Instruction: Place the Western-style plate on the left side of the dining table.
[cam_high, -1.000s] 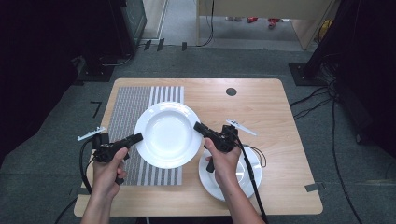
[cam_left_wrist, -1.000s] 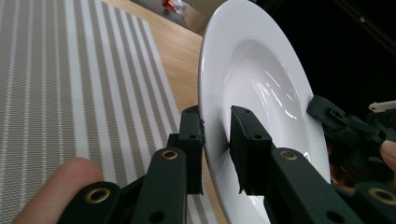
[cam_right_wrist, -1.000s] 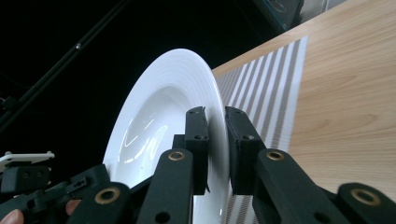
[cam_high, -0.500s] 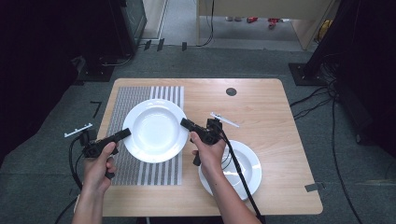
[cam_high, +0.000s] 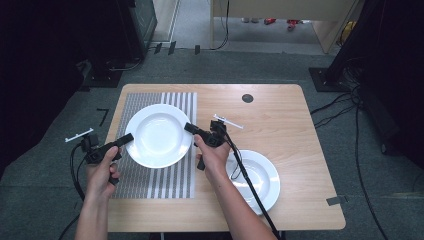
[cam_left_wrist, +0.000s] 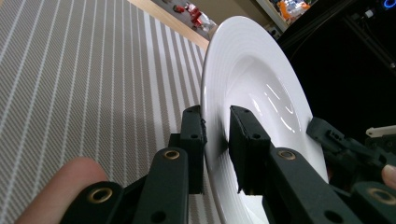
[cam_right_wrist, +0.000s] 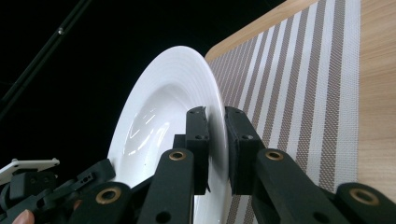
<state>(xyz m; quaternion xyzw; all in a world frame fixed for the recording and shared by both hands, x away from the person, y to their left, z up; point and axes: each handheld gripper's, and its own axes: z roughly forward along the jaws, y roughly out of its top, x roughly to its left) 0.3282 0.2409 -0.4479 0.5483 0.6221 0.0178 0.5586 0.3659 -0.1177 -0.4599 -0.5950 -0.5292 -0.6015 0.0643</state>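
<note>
A white deep plate (cam_high: 157, 135) is held level over the striped placemat (cam_high: 150, 180) on the wooden table (cam_high: 280, 115). My left gripper (cam_high: 129, 137) is shut on its left rim and my right gripper (cam_high: 189, 127) is shut on its right rim. In the left gripper view the jaws (cam_left_wrist: 217, 123) pinch the plate's (cam_left_wrist: 252, 79) edge, with the right gripper (cam_left_wrist: 327, 135) across it. In the right gripper view the jaws (cam_right_wrist: 215, 121) clamp the plate's (cam_right_wrist: 163, 107) rim above the placemat (cam_right_wrist: 289, 79), and the left gripper (cam_right_wrist: 93, 175) shows at the far side.
A second white plate (cam_high: 260, 177) lies on the bare wood at the front right, partly under my right forearm. A small black disc (cam_high: 247, 98) is set into the table near the back edge. Cables (cam_high: 350, 110) and dark stands surround the table on the floor.
Both grippers carried the plate to the left and slightly away, off from above the second plate to over the placemat. The second plate now shows more fully.
</note>
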